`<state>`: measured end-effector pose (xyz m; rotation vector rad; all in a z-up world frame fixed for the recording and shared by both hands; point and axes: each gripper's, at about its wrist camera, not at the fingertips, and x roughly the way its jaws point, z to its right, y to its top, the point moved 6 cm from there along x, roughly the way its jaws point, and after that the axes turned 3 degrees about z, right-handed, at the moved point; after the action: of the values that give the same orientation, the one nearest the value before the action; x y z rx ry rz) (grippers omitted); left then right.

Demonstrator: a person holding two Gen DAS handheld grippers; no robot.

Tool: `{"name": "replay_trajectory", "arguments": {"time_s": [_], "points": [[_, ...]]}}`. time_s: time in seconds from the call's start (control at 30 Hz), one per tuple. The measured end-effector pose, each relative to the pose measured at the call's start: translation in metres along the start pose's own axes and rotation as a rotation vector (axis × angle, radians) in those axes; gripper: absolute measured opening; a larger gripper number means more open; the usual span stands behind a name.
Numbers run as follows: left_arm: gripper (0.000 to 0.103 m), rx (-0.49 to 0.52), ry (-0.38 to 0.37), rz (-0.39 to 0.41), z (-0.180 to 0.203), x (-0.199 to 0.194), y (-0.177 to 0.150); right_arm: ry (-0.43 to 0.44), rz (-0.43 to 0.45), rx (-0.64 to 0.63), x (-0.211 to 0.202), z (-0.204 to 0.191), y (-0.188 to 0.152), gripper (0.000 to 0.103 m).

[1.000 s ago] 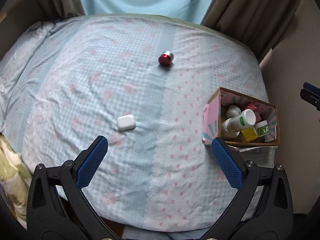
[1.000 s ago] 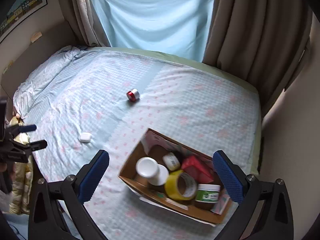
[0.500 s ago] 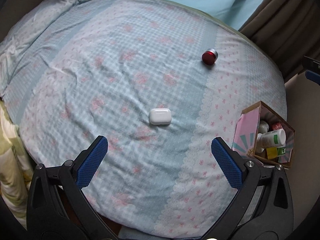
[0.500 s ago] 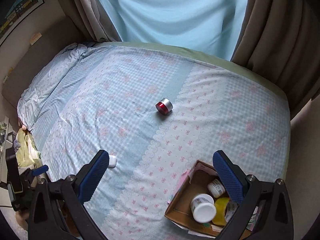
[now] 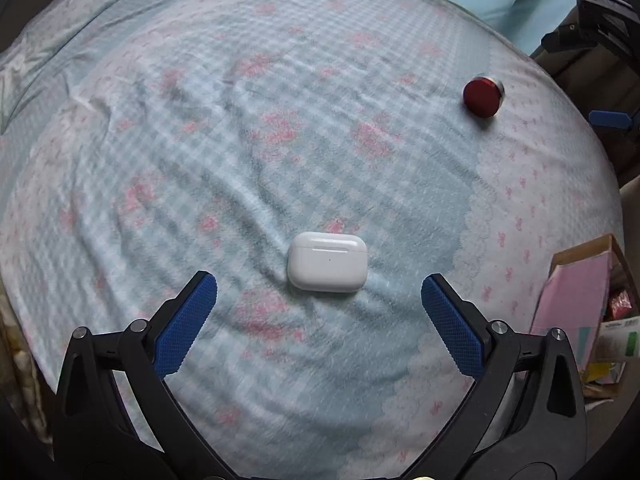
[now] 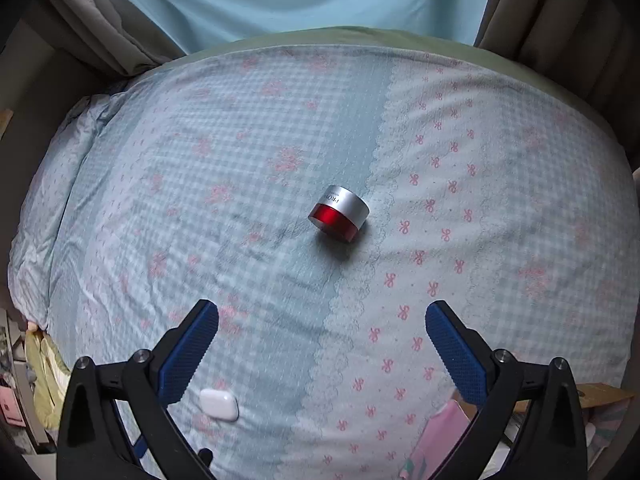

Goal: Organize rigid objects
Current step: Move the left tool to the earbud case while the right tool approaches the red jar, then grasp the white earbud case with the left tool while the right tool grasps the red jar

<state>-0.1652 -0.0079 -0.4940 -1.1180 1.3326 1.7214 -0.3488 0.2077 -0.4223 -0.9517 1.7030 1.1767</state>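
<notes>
A white earbud case (image 5: 327, 262) lies on the bed, just ahead of my open, empty left gripper (image 5: 319, 312), centred between its blue fingers. It also shows in the right wrist view (image 6: 219, 405) at lower left. A red jar with a silver lid (image 6: 339, 214) lies tilted on the bed ahead of my open, empty right gripper (image 6: 322, 340); it also shows in the left wrist view (image 5: 483, 95) at far right. The right gripper's blue fingertip (image 5: 610, 118) shows beyond that jar.
A cardboard box (image 5: 588, 320) with a pink flap and several containers stands at the bed's right edge; its corner also shows in the right wrist view (image 6: 600, 394). The checked blue bedsheet (image 6: 240, 160) covers the bed. Curtains (image 6: 120, 32) hang behind.
Both grippers have moved forward and lower toward the bed. The earbud case now sits close between the left fingers, and the red jar is nearer to the right gripper. The box has slid out of view.
</notes>
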Motion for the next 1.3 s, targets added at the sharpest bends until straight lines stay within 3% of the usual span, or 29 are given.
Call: {"name": "replay_trajectory", "arguments": {"time_s": [0.3,0.43,0.53,0.77,0.93,1.0,1.07,1.3], "points": [[0.088,0.037,0.057,0.048,0.010,0.061,-0.011,-0.026,0.037,0.123,0.084,0.013,0.020,0.102],[0.087,0.051,0.078,0.094,0.015,0.064,-0.013,-0.025,0.076,0.136,0.105,0.018,0.024,0.095],[0.082,0.070,0.091,0.132,0.017,0.060,-0.014,-0.035,0.108,0.155,0.117,0.020,0.026,0.088],[0.078,0.085,0.085,0.170,0.018,0.060,-0.016,-0.051,0.158,0.165,0.132,0.021,0.031,0.084],[0.070,0.075,0.074,0.178,0.019,0.060,-0.012,-0.088,0.170,0.163,0.136,0.023,0.035,0.071],[0.067,0.073,0.070,0.177,0.019,0.060,-0.010,-0.084,0.185,0.153,0.134,0.022,0.034,0.059],[0.058,0.072,0.063,0.181,0.018,0.059,-0.009,-0.077,0.192,0.159,0.133,0.023,0.034,0.058],[0.058,0.073,0.037,0.186,0.015,0.056,-0.009,-0.046,0.199,0.152,0.130,0.022,0.030,0.058]]}}
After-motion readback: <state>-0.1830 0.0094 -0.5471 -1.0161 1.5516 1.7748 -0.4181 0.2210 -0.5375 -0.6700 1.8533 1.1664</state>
